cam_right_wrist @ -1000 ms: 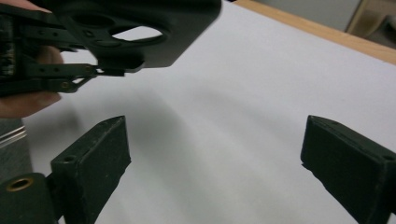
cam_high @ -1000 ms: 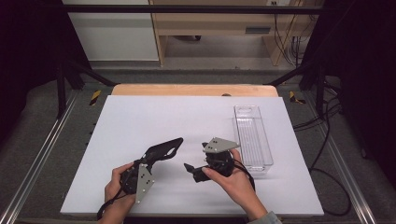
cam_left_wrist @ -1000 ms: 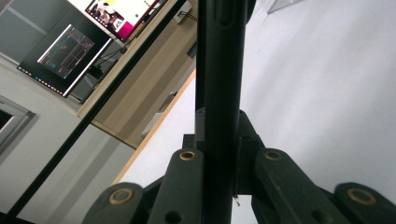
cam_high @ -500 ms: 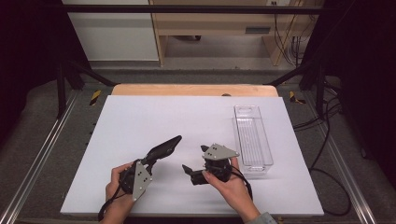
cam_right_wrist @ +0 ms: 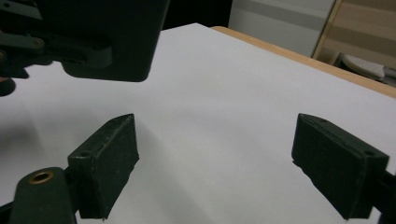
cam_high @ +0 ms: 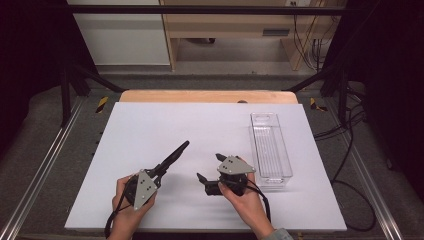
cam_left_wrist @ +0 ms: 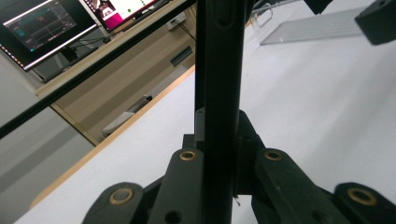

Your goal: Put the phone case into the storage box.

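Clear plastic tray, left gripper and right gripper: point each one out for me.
clear plastic tray (cam_high: pixel 270 150): high view, on its ribbed floor.
left gripper (cam_high: pixel 176 152): high view, near the tip of its shut jaws.
right gripper (cam_high: pixel 210 168): high view, midway between its open jaws.

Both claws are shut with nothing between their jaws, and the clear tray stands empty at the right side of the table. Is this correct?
Not quite. Only the left claw is shut. The right claw is open, its jaws wide apart over bare table, as the right gripper view shows. The clear tray is indeed empty at the right.

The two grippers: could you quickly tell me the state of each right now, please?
Left gripper: shut, nothing between its jaws.
Right gripper: open, nothing between its jaws, which have just been closing a little.
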`<state>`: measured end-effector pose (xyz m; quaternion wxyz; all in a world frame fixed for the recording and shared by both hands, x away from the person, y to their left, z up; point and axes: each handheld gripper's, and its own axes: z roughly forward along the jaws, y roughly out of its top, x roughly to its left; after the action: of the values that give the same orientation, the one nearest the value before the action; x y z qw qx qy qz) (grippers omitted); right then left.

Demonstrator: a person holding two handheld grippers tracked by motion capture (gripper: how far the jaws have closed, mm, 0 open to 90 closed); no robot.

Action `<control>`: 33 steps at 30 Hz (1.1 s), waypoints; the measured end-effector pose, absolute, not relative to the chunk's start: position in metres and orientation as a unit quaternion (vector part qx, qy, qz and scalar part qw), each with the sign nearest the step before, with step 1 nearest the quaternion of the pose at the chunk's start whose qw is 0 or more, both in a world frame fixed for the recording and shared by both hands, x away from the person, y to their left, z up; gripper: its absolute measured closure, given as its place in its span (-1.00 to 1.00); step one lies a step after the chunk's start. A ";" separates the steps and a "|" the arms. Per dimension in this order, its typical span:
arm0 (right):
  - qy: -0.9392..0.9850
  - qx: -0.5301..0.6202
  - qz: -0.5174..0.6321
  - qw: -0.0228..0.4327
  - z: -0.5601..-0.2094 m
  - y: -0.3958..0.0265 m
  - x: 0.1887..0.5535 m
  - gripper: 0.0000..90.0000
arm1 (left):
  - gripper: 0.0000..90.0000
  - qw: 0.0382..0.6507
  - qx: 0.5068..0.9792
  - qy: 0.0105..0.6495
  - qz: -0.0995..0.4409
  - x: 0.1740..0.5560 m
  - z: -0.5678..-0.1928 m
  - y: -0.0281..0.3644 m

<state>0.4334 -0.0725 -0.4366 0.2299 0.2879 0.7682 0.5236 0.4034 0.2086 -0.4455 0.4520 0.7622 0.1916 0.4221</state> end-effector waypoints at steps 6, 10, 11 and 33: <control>0.764 0.294 0.525 0.235 -0.437 -0.075 0.434 -0.73 | 0.88 0.476 0.754 0.208 0.402 0.405 -0.445 0.214; 0.760 0.296 0.527 0.238 -0.437 -0.075 0.434 -0.80 | 0.88 0.493 0.749 0.221 0.383 0.406 -0.445 0.216; 0.759 0.297 0.528 0.238 -0.437 -0.075 0.434 -0.82 | 0.88 0.496 0.748 0.223 0.380 0.406 -0.445 0.216; 0.738 0.313 0.566 0.193 -0.436 -0.066 0.430 -0.91 | 0.89 0.546 0.740 0.244 0.309 0.405 -0.446 0.211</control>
<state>0.4299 -0.0657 -0.4362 0.1929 0.3131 0.7380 0.5657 0.4048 0.2114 -0.4456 0.5461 0.7397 0.2436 0.3088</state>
